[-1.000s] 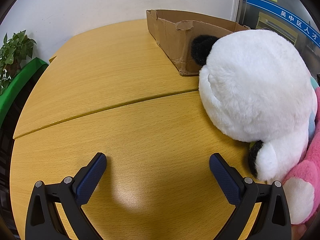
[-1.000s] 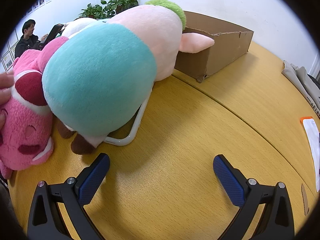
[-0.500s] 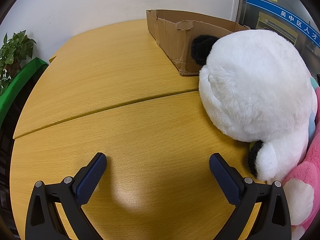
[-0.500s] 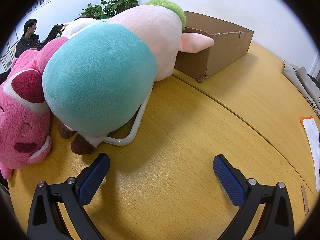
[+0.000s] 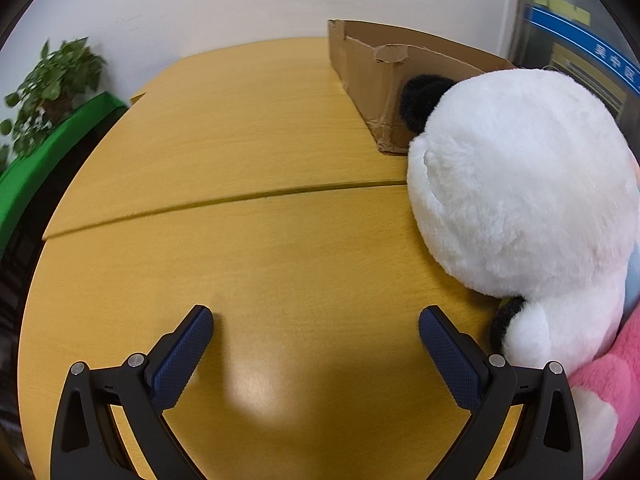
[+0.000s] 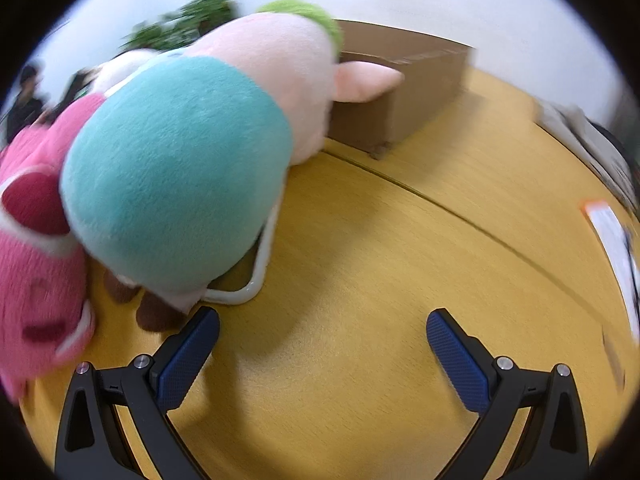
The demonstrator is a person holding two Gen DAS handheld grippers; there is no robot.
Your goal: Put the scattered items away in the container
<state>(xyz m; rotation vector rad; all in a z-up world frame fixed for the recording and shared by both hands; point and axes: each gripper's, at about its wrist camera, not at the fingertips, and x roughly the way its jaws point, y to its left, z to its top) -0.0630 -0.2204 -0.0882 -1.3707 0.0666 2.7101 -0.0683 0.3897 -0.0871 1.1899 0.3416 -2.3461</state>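
A white panda plush (image 5: 520, 200) lies on the wooden table to the right of my left gripper (image 5: 316, 332), which is open and holds nothing. A pink plush (image 5: 608, 380) sits at the lower right, beside the right finger. Behind the panda stands the open cardboard box (image 5: 380, 76). In the right wrist view a teal and pale-pink plush (image 6: 192, 168) lies left of centre, with the pink plush (image 6: 36, 264) beside it and a white wire frame (image 6: 262, 256) under it. My right gripper (image 6: 324, 332) is open, its left fingertip close to the teal plush's brown feet. The cardboard box (image 6: 400, 92) stands behind.
A potted plant (image 5: 48, 88) and a green ledge (image 5: 44, 144) border the table's left edge. White papers (image 6: 612, 236) lie at the table's right edge. A seam (image 5: 224, 200) crosses the tabletop. A person (image 6: 24, 100) sits far left in the background.
Both grippers have shifted a little, the right wrist view blurring as it moves toward the teal plush. A hand on the pink plush one second ago has gone.
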